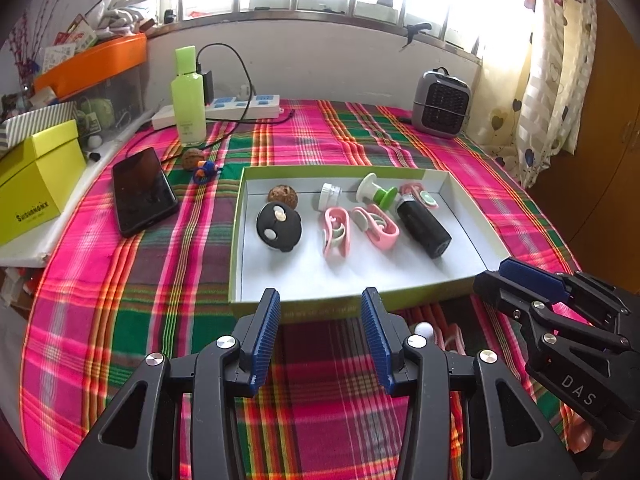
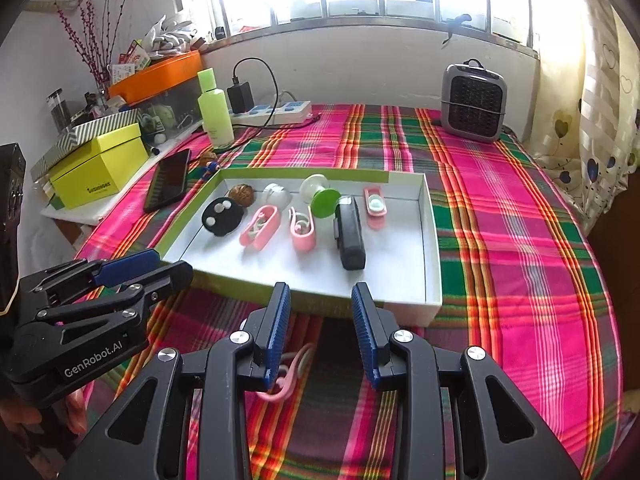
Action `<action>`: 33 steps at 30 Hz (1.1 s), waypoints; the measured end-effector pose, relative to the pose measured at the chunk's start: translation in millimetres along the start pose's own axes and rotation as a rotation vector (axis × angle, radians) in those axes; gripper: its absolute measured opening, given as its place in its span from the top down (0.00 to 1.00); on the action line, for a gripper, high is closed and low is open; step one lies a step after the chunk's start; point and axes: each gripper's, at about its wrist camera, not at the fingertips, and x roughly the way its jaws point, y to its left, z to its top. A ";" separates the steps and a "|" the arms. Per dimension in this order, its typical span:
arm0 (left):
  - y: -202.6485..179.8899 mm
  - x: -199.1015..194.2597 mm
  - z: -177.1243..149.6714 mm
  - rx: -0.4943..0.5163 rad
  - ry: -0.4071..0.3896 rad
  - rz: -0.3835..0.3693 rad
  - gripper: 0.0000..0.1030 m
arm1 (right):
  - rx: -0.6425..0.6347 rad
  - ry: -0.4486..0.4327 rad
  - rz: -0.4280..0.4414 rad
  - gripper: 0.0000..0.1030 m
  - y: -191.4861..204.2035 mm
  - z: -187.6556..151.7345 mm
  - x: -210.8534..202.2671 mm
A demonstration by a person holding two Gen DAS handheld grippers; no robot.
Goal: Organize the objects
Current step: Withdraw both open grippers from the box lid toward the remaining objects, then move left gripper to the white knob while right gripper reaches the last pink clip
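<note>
A shallow green-rimmed box lid (image 1: 360, 304) (image 2: 434, 256) lies on the plaid cloth. In it lie a black round toy (image 1: 279, 226) (image 2: 222, 217), a walnut (image 1: 281, 193) (image 2: 242, 194), a white cap (image 1: 330, 196), a green-white spool (image 1: 376, 194) (image 2: 320, 196), pink clips (image 1: 336, 232) (image 2: 260, 226) and a black cylinder (image 1: 424, 228) (image 2: 350, 236). A pink clip (image 2: 288, 376) (image 1: 440, 334) lies on the cloth before the lid. My left gripper (image 1: 320, 334) (image 2: 136, 268) is open and empty near the lid's front edge. My right gripper (image 2: 320, 332) (image 1: 508, 276) is open above that clip.
A phone (image 1: 140, 192) (image 2: 170, 184), a second walnut (image 1: 193, 158), a small blue toy (image 1: 206, 170), a green bottle (image 1: 188, 96) (image 2: 216, 108), a power strip (image 1: 240, 106) and a small heater (image 1: 442, 104) (image 2: 474, 102) stand behind the lid. Yellow boxes (image 1: 36, 176) sit left.
</note>
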 end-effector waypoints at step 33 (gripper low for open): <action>11.8 4.0 -35.6 -0.055 0.066 -0.046 0.58 | -0.064 0.115 -0.031 0.52 25.0 -46.9 24.7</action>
